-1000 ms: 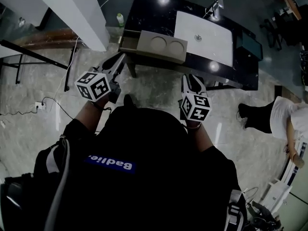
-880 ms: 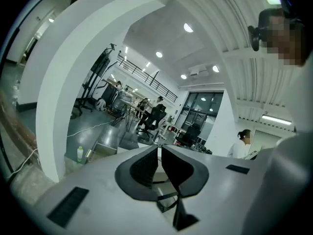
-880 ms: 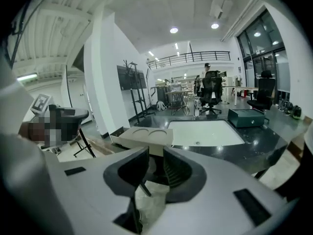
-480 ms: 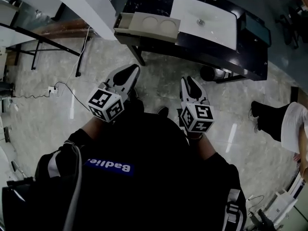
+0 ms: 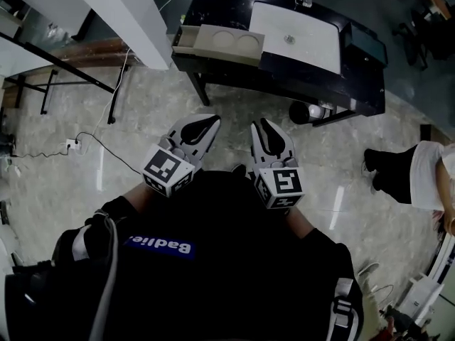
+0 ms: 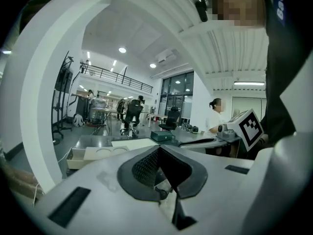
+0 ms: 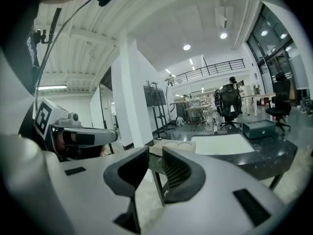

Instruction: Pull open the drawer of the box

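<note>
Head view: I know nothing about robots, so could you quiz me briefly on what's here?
1. True or false: neither the left gripper nor the right gripper touches the box.
2. The box sits on: A) the floor; B) the black table; C) a chair.
3. Fill in: the box's drawer is pulled ___.
Key: 1 true; 2 B; 3 out.

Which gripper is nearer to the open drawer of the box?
Left. The left gripper is over the floor, short of the table, almost in line with the drawer; the right gripper is beside it, farther along toward the box's other end.
</note>
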`<act>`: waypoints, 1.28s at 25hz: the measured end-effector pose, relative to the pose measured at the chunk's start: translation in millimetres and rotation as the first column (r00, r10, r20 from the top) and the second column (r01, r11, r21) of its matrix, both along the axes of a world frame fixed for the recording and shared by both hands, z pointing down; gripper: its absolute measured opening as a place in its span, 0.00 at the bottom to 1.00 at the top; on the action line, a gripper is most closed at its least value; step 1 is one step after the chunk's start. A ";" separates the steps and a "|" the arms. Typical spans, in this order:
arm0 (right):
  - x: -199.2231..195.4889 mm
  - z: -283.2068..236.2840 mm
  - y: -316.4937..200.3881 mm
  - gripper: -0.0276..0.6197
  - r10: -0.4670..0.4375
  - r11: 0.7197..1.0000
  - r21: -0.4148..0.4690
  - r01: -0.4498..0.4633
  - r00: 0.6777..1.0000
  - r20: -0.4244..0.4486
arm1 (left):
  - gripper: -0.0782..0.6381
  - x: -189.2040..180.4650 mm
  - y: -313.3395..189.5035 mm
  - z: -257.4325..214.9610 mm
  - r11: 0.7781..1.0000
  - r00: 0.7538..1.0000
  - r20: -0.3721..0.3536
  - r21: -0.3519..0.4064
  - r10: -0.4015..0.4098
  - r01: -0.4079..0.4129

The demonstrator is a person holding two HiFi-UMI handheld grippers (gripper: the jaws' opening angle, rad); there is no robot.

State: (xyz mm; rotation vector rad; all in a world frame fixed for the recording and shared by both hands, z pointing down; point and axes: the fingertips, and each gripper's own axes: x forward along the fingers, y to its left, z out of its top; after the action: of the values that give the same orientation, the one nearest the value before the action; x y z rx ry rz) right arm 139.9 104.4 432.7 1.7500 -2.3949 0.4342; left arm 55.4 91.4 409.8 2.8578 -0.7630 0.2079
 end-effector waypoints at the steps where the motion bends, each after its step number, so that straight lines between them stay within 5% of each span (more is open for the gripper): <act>1: -8.0 -7.5 0.1 0.17 -0.001 1.000 0.023 0.001 1.000 -0.007 | 0.11 -5.0 2.6 -4.2 1.000 1.000 0.005 0.025 0.014 -0.014; 9: -56.0 -69.8 2.6 0.16 0.035 0.953 0.302 -0.022 0.999 -0.037 | 0.11 -55.7 6.6 -39.3 0.997 0.999 -0.042 0.073 0.013 -0.010; 32: -99.1 -78.3 -8.5 0.10 0.036 0.947 0.322 -0.002 0.995 -0.098 | 0.11 -100.1 -5.4 -45.3 0.996 1.000 -0.010 0.088 0.012 -0.011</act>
State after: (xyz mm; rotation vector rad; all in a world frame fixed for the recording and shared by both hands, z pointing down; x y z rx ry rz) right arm 40.8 95.9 354.4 1.8684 -2.4870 -0.0520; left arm -44.7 86.0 364.5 2.9440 -0.7726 0.1641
